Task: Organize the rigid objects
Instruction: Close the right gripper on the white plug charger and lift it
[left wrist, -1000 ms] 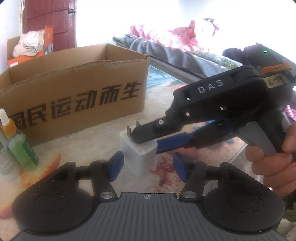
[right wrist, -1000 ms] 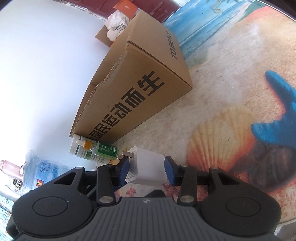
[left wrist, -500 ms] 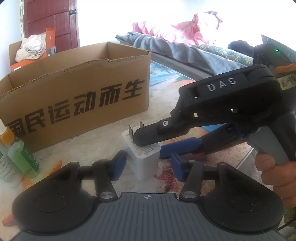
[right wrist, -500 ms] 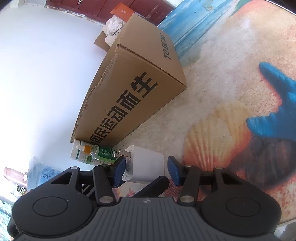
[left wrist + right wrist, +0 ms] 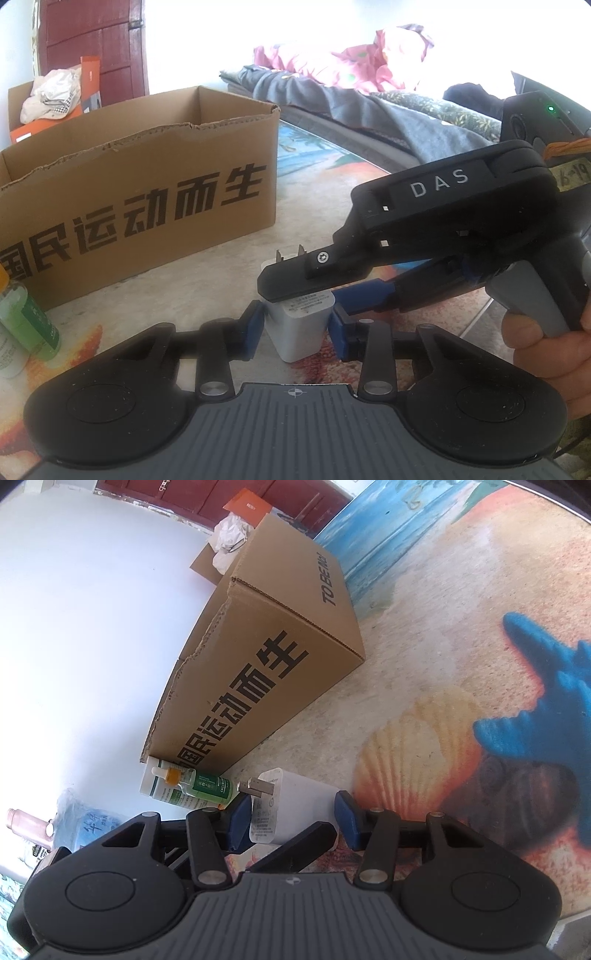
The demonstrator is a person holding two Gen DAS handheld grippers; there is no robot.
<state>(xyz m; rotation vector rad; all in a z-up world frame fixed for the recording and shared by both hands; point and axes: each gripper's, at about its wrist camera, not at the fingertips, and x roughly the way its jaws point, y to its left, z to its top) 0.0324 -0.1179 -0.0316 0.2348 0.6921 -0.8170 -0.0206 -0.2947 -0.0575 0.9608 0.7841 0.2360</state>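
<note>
A white plug charger (image 5: 300,322) with two metal prongs stands on the beach-print table mat. My left gripper (image 5: 297,328) is open, its blue pads close on either side of the charger. My right gripper (image 5: 291,821) is open around the same charger (image 5: 291,805), with a gap at the right pad. In the left wrist view the right gripper (image 5: 424,236) reaches in from the right, one finger over the charger's top. An open cardboard box (image 5: 140,192) with black lettering stands behind; it also shows in the right wrist view (image 5: 266,679).
A green dropper bottle (image 5: 26,317) and a white bottle (image 5: 5,350) stand left of the charger; both show in the right wrist view (image 5: 192,784). A bed with bedding (image 5: 351,81) lies behind the table. The table edge (image 5: 484,306) is at the right.
The right gripper's pads have opened off the charger. The left gripper has moved forward, so its pads now flank the charger.
</note>
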